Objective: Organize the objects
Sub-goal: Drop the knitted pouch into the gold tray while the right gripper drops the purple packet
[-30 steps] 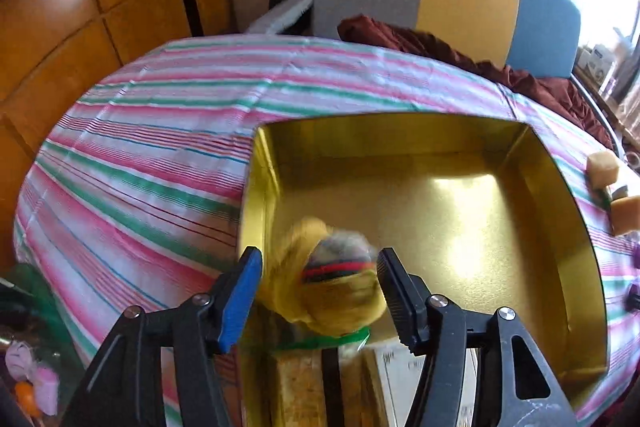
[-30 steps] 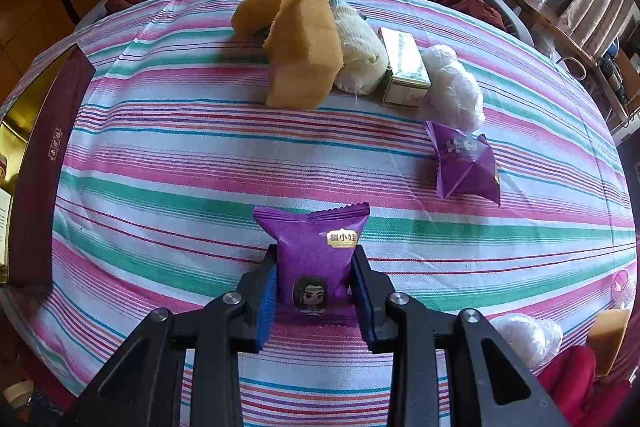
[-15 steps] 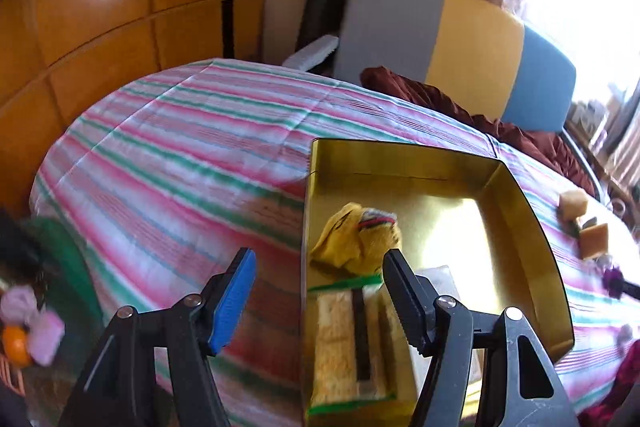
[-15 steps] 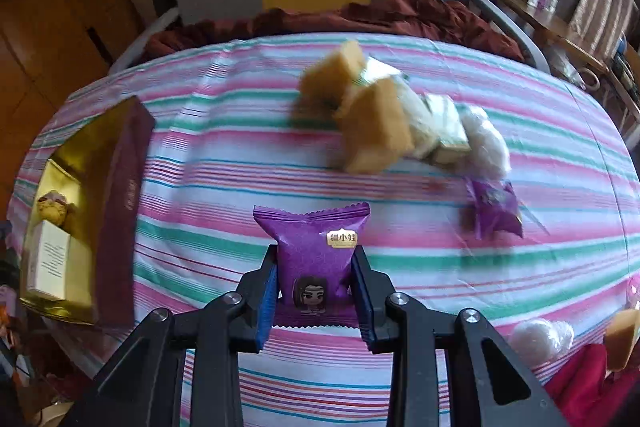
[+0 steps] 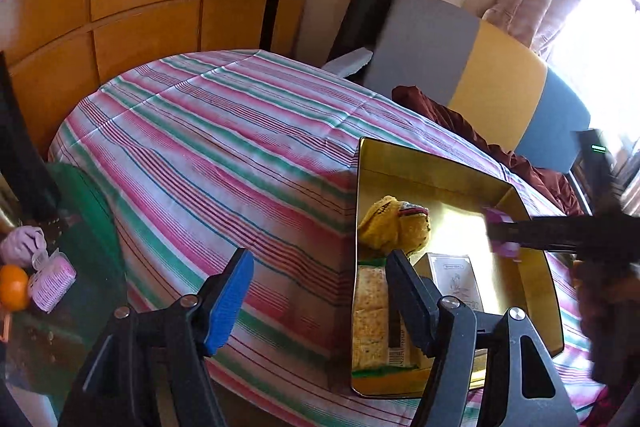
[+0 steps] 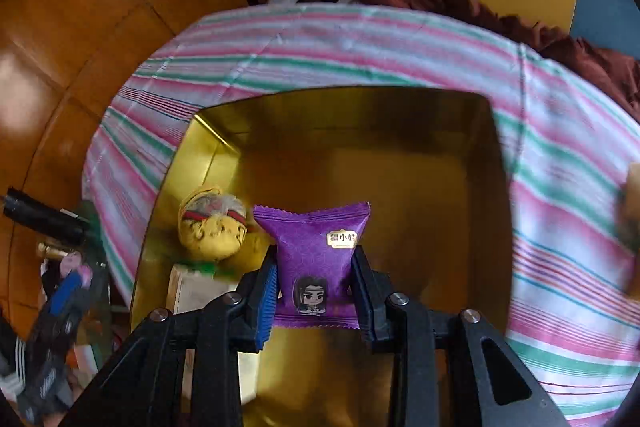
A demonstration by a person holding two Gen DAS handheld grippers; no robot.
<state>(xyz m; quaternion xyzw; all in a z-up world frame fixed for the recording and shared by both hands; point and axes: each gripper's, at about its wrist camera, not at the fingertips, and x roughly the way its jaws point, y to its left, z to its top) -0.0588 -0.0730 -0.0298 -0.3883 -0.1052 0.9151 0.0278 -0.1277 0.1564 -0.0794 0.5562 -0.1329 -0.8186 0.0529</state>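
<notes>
1. The right tongs (image 6: 314, 297) are clamped on the purple packet (image 6: 316, 259) and hold it over the gold box (image 6: 420, 115) on the tabletop (image 5: 224, 147).
2. The left tongs (image 5: 318, 291) are apart and hold nothing, near the box's left wall.
3. Next move, I think: lower the packet onto the bare floor by the right wall, then release.
4. The yellow pouch (image 6: 212, 227), crackers (image 5: 370, 323) and a white carton (image 5: 456, 279) fill the left side (better to avoid them).
</notes>
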